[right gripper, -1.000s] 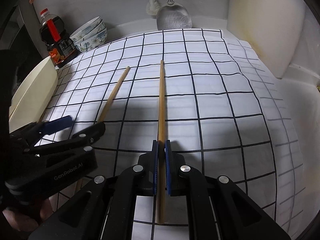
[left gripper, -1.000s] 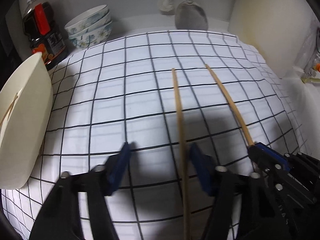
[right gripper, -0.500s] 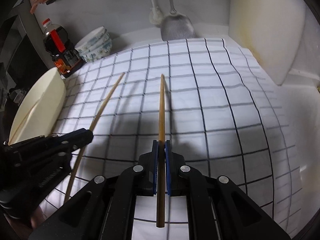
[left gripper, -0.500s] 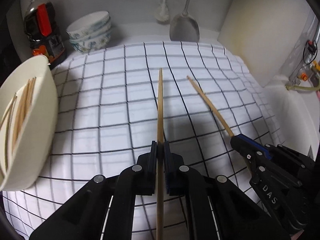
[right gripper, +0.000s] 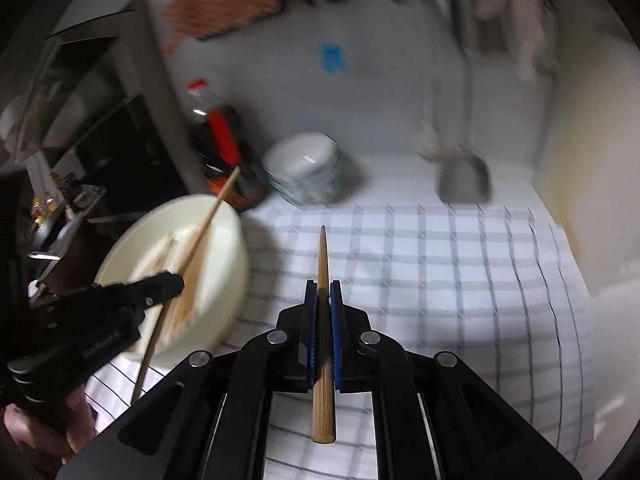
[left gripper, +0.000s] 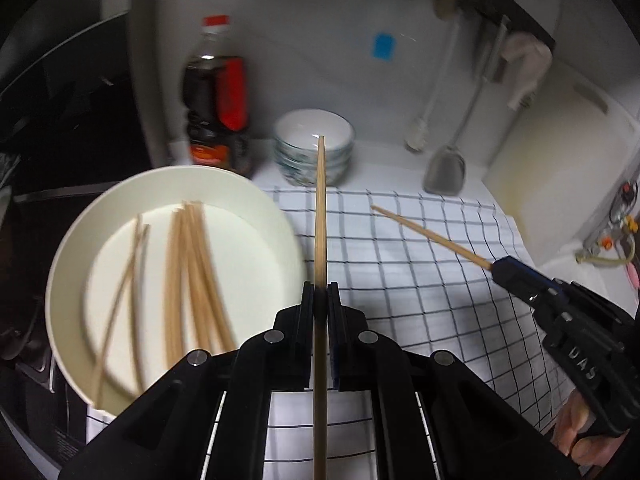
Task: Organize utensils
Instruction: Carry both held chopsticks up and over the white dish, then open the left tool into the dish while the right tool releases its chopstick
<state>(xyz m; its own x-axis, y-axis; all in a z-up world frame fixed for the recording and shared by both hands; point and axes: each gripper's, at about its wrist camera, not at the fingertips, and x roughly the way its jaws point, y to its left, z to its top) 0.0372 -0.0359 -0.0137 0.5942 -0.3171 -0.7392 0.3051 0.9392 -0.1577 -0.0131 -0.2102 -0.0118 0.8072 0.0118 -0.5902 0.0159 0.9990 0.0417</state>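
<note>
Landmark: the checked cloth (left gripper: 420,280) spread over the tabletop; I list items left to right from it.

1. White bowl (left gripper: 72,248), at the cloth's left edge. Contents: a loose bundle of chopsticks (left gripper: 192,276), blurred; I cannot count them.
2. Dark sauce bottle (left gripper: 214,104), red cap, behind the cloth's left corner.
3. Stack of patterned bowls (left gripper: 314,152), just beyond the cloth's far edge.
4. My left gripper (left gripper: 320,300), above the cloth's left part beside the white bowl, clamped tight on one chopstick (left gripper: 320,216) pointing straight ahead.
5. Metal spatula (left gripper: 446,172), hanging at the cloth's far edge.
6. My right gripper (right gripper: 322,292), over the cloth's right side, pinched on a second chopstick (right gripper: 322,320); its tip points across the cloth.
</note>
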